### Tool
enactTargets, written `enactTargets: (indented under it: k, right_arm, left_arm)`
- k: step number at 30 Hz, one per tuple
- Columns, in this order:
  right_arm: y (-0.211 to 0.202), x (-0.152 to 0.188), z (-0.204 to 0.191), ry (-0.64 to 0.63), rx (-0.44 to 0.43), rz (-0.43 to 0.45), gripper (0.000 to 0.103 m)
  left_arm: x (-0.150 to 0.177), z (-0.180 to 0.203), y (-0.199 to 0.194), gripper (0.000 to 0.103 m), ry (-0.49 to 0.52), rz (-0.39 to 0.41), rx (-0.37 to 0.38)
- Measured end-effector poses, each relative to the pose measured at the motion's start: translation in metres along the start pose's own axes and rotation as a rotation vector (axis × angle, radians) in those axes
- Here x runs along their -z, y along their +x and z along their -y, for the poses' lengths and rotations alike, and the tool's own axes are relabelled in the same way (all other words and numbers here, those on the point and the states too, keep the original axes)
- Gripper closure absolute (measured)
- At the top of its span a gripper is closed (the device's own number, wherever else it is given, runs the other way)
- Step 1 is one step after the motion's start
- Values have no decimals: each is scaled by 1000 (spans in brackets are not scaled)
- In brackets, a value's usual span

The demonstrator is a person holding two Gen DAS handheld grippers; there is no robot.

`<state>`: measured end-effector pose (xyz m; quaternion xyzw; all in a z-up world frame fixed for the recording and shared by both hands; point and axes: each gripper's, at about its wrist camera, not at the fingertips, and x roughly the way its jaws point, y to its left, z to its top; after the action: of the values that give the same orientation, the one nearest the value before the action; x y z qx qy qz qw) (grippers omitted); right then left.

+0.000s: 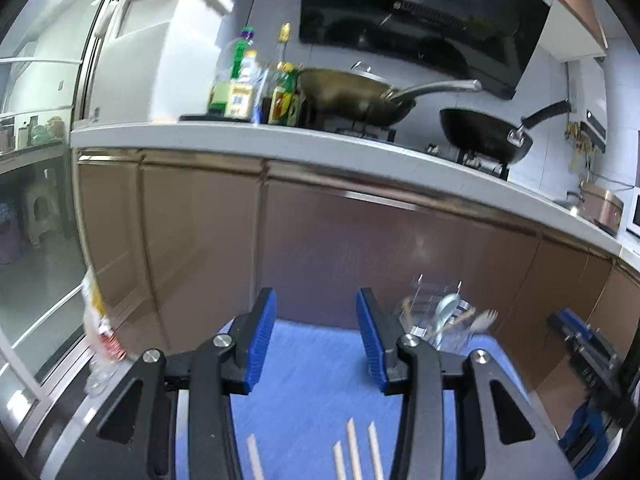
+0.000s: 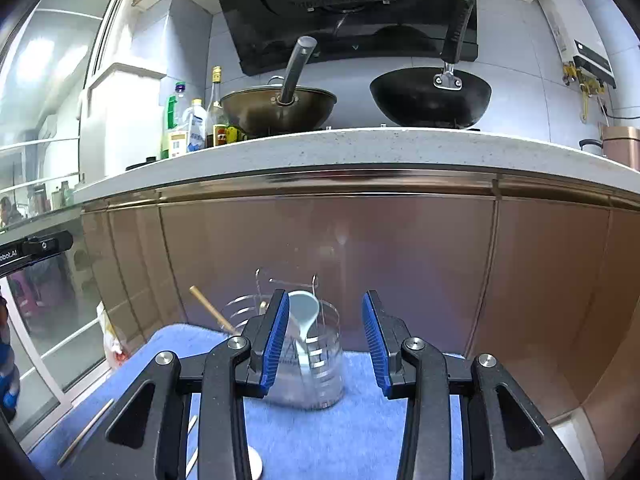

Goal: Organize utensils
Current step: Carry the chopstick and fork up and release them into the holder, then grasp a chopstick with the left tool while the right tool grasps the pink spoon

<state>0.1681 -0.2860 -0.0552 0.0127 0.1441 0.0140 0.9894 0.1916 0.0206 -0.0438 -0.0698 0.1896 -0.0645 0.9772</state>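
A clear utensil holder (image 2: 308, 364) stands on a blue mat (image 2: 340, 440) and holds a pale blue spoon (image 2: 304, 316) and a wooden stick (image 2: 212, 308). In the left wrist view the holder (image 1: 444, 320) sits right of my left gripper, with a spoon and a fork (image 1: 486, 317) in it. Several wooden chopsticks (image 1: 354, 454) lie on the mat (image 1: 320, 392) below my left gripper (image 1: 316, 334), which is open and empty. My right gripper (image 2: 325, 340) is open and empty, just in front of the holder. Loose chopsticks (image 2: 86, 432) lie at its left.
Brown cabinet fronts (image 2: 360, 248) rise behind the mat under a white counter (image 2: 320, 148). Two woks (image 2: 430, 96) and bottles (image 2: 192, 124) stand on it. A plastic bag (image 1: 100, 320) hangs at the left. The right gripper shows in the left wrist view (image 1: 580, 340).
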Motion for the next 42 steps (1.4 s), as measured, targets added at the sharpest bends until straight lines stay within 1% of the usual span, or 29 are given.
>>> enactTargets:
  k: [4,6,9,12,15,17,19,23,24,28,29,33,36,38,39,42]
  right_arm:
    - [-22,6,-1,9,-11,-16,65]
    - [-30,9,-2,14,-23,-27,65]
    - [-43,18,-8,-4,-40,-54,65]
    - [-51,26,-11,-13,-60,-84,65]
    - [-56,36,-12,-12,-78,-119,65]
    - [-56,44,-13,-14,-88,-148,65]
    - [-53,53,-12,-10,-103,-186,65]
    - [-39,70,-5,9,-130,-263,67]
    - [-35,75,-2,18,-138,-283,67]
    - [-16,88,2,35,-162,-345,69]
    - [-9,93,4,45,-178,-375,69]
    - [22,111,7,81,-233,-487,72]
    - [43,119,2,81,-273,-541,72]
    - [53,123,0,77,-289,-566,72]
    - [60,125,-2,77,-297,-579,72]
    - [74,128,-5,74,-318,-606,72]
  left_arm:
    - [12,-23,-23,63,-10,-74,-31]
    - [20,-34,-33,63,-32,-109,-22]
    - [30,-42,-40,63,-34,-168,-14]
    - [45,-50,-39,63,-62,-250,14]
    - [64,-49,-31,63,-98,-344,78]
    - [80,-44,-20,63,-116,-416,120]
    - [92,-37,-7,64,-123,-472,143]
    - [113,-22,26,64,-120,-589,160]
    - [119,-19,39,64,-126,-633,172]
    - [133,-6,76,64,-142,-739,191]
    - [137,-3,86,64,-150,-766,191]
    - [146,6,114,64,-160,-832,175]
    - [151,10,128,64,-163,-872,165]
    - [154,14,136,65,-151,-897,149]
    - [156,16,140,68,-146,-909,148]
    - [159,19,150,71,-126,-941,136]
